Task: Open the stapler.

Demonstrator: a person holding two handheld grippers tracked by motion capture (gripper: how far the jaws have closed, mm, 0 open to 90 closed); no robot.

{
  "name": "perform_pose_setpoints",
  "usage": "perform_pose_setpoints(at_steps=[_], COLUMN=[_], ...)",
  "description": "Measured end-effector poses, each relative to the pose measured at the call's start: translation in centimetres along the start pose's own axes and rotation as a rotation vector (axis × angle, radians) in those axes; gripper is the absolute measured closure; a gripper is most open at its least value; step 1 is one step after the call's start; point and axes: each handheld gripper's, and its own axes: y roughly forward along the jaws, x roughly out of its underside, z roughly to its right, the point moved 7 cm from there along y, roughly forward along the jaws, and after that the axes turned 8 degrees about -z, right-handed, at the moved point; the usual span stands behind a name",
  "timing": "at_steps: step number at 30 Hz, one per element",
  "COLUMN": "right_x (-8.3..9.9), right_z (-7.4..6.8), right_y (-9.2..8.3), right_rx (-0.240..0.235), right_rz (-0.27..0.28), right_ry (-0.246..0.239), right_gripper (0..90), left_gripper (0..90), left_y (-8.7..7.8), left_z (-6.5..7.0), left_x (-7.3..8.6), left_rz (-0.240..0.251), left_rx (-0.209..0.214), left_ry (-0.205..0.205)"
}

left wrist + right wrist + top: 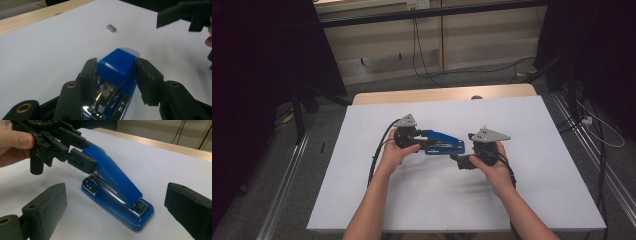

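A blue stapler (447, 145) lies on the white table (422, 200); its base rests flat and its top cover is hinged up. My left gripper (428, 139) is shut on the raised end of that cover. In the left gripper view the jaws (114, 62) press both sides of the blue cover (117, 72), with the metal staple channel showing below. My right gripper (460, 161) stands open just right of the stapler, apart from it. In the right gripper view its jaws (116, 195) are spread wide before the stapler (117, 185), and the left gripper (85, 152) clamps the cover's upper end.
A small grey strip of staples (111, 28) lies on the table beyond the stapler. The table's far edge is a wooden band (437, 94). Cables trail from both grippers, and more run over the floor behind the table. Metal rails flank the table.
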Motion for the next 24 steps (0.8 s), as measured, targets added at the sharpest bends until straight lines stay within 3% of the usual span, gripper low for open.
perform_pose_setpoints(at_steps=[6,12,16,21,24], right_x=[0.1,0.3,0.4,0.3,0.5], right_z=[-0.9,-1.2,-1.0,-1.3,-1.3], right_y=[0.7,1.3,1.5,1.8,2.1], right_rx=[-0.021,-0.011,0.000,-0.006,-0.008], right_rz=[-0.024,-0.047,-0.055,-0.057,-0.079], right_ry=[-0.026,-0.040,-0.023,-0.002,0.011], right_gripper=[7.2,9.6,10.4,22.6,38.7], left_gripper=[55.3,55.5,55.9,56.2,56.4], left_y=[0.0,-0.1,-0.1,-0.2,-0.3], left_z=[0.0,-0.1,-0.1,0.1,0.2], left_x=[-0.1,-0.1,-0.2,-0.5,-0.8], left_rz=[0.002,-0.005,-0.005,-0.015,-0.018], left_rx=[-0.001,0.012,0.016,0.009,0.003], left_ry=[-0.016,-0.047,-0.055,-0.058,-0.053])
